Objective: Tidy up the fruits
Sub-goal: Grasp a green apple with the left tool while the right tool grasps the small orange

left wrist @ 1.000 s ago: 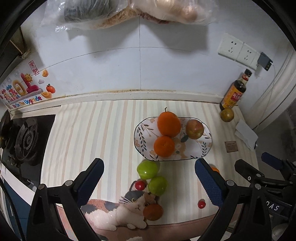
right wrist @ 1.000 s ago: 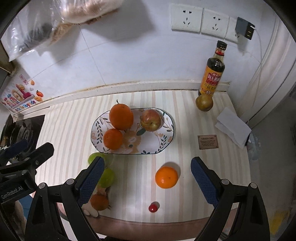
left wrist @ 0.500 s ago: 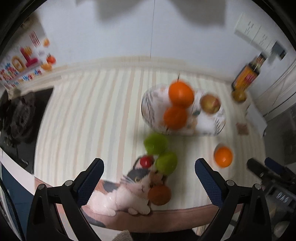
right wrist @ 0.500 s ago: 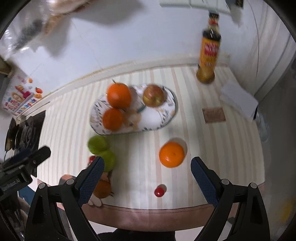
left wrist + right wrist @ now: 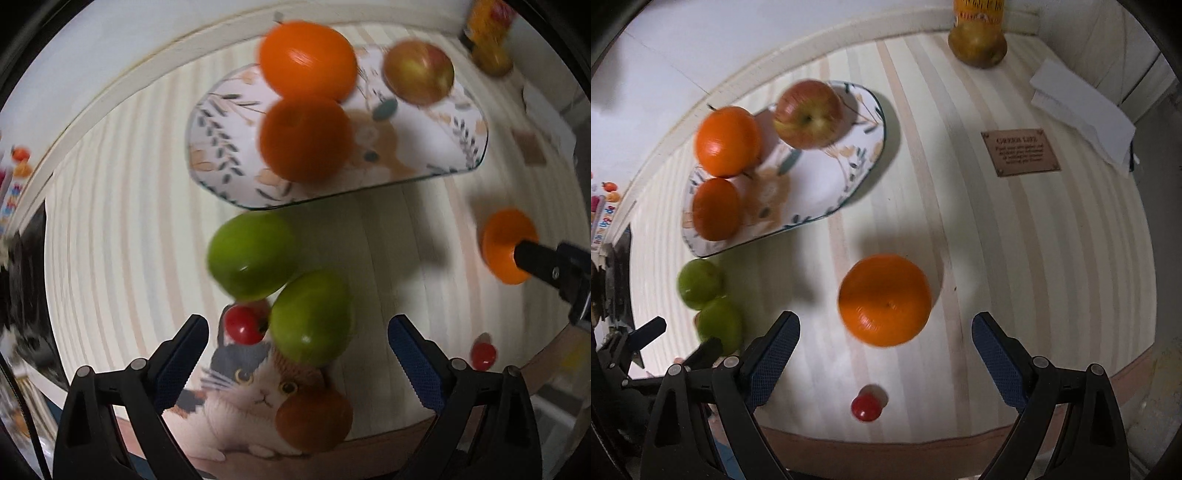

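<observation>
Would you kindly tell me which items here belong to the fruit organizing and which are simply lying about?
Part of the job:
- patterned plate, holding two oranges and an apple
- loose orange
- two green fruits
- cherry tomatoes
- reddish-brown fruit on the cat mat
- both open tools: left, right

Lying about:
- sauce bottle
- small brown plaque
- folded white paper
</observation>
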Demonstrator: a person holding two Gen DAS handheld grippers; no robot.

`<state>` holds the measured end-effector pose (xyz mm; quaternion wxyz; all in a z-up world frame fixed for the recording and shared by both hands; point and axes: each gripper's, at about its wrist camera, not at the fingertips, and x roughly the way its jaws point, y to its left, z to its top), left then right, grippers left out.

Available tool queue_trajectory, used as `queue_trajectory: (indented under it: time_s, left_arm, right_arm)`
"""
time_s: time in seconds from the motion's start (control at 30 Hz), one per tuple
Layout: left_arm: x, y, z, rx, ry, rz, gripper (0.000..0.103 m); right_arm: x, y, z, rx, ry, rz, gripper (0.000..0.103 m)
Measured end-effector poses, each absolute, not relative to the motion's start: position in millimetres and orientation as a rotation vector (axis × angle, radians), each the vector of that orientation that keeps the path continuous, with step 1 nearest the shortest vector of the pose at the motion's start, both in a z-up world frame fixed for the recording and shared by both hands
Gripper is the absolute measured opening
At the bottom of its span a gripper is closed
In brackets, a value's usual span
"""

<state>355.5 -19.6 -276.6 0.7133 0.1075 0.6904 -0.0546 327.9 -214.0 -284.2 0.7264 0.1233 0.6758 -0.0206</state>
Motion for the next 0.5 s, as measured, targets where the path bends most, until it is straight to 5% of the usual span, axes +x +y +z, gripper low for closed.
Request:
queue_trajectory:
  time_s: [0.1, 0.23, 0.3, 0.5]
  left_arm:
    - [358, -26, -293, 0.271, 1.571, -0.12, 0.075]
    - [356, -25, -295, 0.28, 1.559, -0.09, 0.076]
    - [353, -23, -294, 0.272, 1.552, -0.093, 0.075]
    - [347, -16, -285, 0.21, 1.552, -0.117, 0.052]
  right_arm:
    - [337, -212, -300, 0.269, 1.517, -0.044, 0.096]
    - [345, -207, -317, 0.256, 1.549, -0.023, 0.096]
    - [347, -204, -323, 0.243, 1.557, -0.017, 0.08]
    - [344, -194, -328, 0.153, 1.567, -0.005, 0.067]
